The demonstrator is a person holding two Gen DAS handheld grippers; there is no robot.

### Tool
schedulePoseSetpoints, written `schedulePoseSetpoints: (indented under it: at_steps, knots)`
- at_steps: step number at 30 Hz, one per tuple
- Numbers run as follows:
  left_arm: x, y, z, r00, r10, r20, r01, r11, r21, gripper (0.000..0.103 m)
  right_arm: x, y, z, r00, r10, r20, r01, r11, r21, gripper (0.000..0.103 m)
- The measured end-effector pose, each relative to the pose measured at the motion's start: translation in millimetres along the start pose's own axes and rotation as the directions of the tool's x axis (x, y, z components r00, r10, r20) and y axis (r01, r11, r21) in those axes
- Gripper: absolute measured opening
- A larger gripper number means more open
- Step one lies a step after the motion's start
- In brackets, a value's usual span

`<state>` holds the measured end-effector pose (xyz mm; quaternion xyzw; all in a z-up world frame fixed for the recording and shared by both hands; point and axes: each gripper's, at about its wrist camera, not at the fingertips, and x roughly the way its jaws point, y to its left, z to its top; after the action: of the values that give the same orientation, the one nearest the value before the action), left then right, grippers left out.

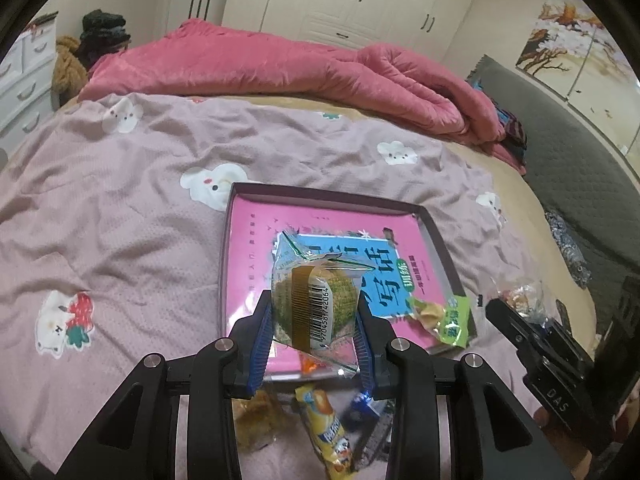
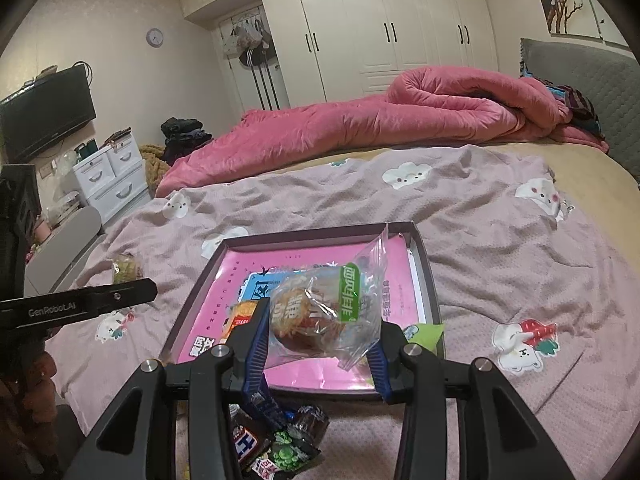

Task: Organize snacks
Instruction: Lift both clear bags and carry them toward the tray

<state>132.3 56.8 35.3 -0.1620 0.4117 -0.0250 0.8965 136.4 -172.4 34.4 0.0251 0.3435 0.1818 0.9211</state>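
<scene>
- Left wrist view: the left gripper (image 1: 315,322) clamps a clear-wrapped green snack (image 1: 314,304) above the near edge of the shallow box (image 1: 440,240); its barcode appears to read 6970458174206, blurred at the ends. A green-labelled packet (image 1: 444,318) lies inside the box. Only here, a yellow wrapped snack (image 1: 330,430) lies below on the bedspread (image 1: 120,208).
- Right wrist view: the right gripper (image 2: 320,338) grips a clear snack bag (image 2: 326,314) with a green label over the box (image 2: 430,280). Only here, "GenRobot.AI" marks the other gripper's finger (image 2: 80,306), and dark wrapped sweets (image 2: 280,440) lie below.
</scene>
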Motion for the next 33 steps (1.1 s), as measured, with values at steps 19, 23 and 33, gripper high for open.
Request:
schedulePoseSetpoints:
  at_steps: [19, 23, 33]
  knots:
    - [67, 25, -11, 0.992, 0.076, -0.104, -0.076, 0.997, 0.005, 0.038, 31, -4, -8, 0.996, -0.016, -0.087, 0.018, 1.0, 0.025, 0.043]
    - [75, 21, -17, 0.989, 0.076, -0.123, -0.073, 0.997, 0.027, 0.038, 38, -6, -13, 0.994, -0.021, -0.107, 0.024, 0.999, 0.03, 0.043]
    - [89, 20, -25, 0.984, 0.059, -0.17, -0.055, 0.998, 0.024, 0.038, 51, -10, -21, 0.99, -0.032, -0.14, 0.038, 0.999, 0.037, 0.044]
